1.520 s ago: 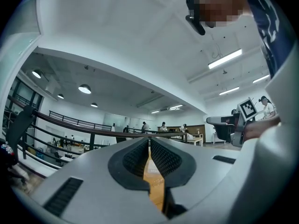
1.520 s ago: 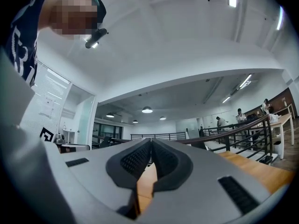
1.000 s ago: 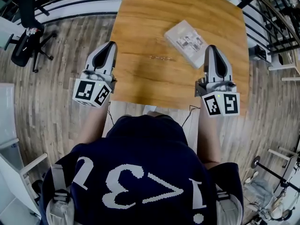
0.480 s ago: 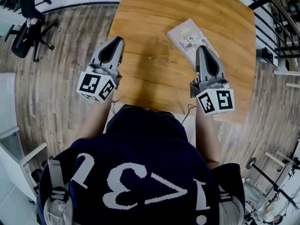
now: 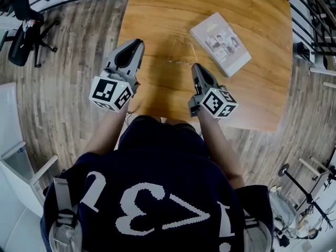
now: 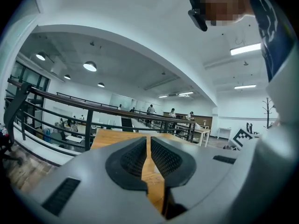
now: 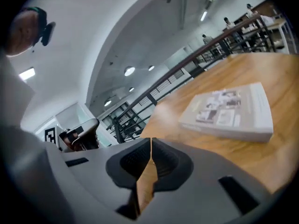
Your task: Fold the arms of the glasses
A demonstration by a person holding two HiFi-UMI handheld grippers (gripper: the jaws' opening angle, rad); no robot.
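Approach step: grey left gripper (image 5: pixel 136 44) and right gripper (image 5: pixel 196 67), both closed and empty, near thin-framed glasses (image 5: pixel 181 63) on the wooden bench (image 5: pixel 157 14); the jaws must open next.

The left hand-held gripper (image 5: pixel 134 46) has its jaws closed together with nothing between them. It points forward, close to level. The right hand-held gripper (image 5: pixel 196 67) also has its jaws closed, tips touching, nothing gripped. It points forward, tilted slightly down and rolled about its own axis. The left forearm (image 5: pixel 105 133) and right forearm (image 5: pixel 218 140) extend forward from the torso.
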